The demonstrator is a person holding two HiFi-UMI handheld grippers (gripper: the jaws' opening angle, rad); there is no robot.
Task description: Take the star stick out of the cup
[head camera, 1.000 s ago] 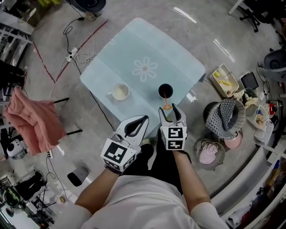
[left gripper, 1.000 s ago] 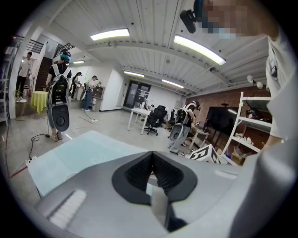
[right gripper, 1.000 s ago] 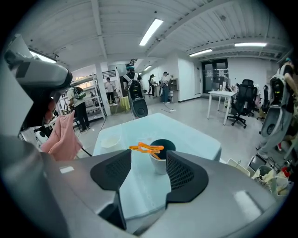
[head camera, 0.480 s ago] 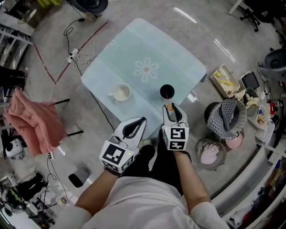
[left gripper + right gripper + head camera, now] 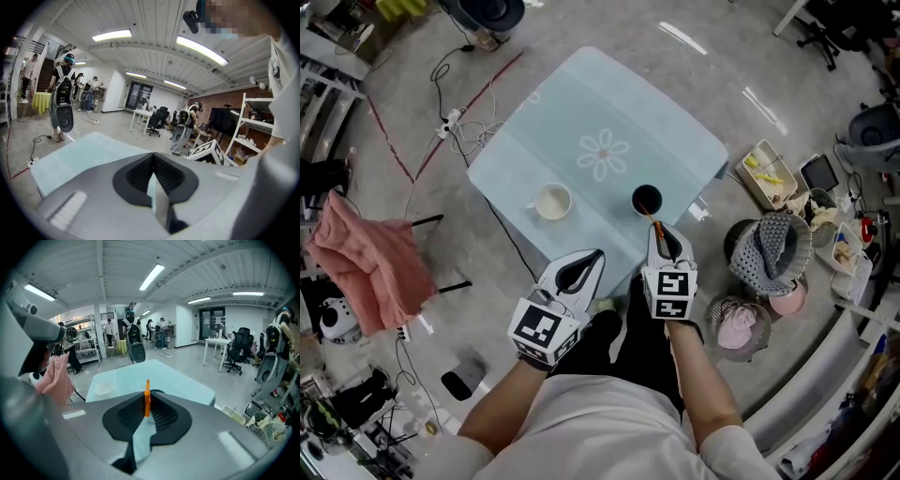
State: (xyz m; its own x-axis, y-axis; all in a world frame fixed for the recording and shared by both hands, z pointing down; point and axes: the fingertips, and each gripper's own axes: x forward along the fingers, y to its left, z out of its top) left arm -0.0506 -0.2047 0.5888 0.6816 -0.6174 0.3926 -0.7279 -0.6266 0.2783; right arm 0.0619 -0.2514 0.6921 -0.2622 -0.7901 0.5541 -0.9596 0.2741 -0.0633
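I saw bright, even light from ceiling tubes [image 5: 152, 276], glare streaks on the floor [image 5: 680, 37], and fisheye bending with dark corners in both gripper views.

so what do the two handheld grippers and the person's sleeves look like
Both the left gripper and right gripper have pale grey-white shells tapering to a point, with black ribbed pads inside. Each carries a white cube with black square markers. The person wears a white short-sleeved shirt.

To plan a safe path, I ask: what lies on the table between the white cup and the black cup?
Nothing: in the head view, only bare table separates the white cup and the black cup.
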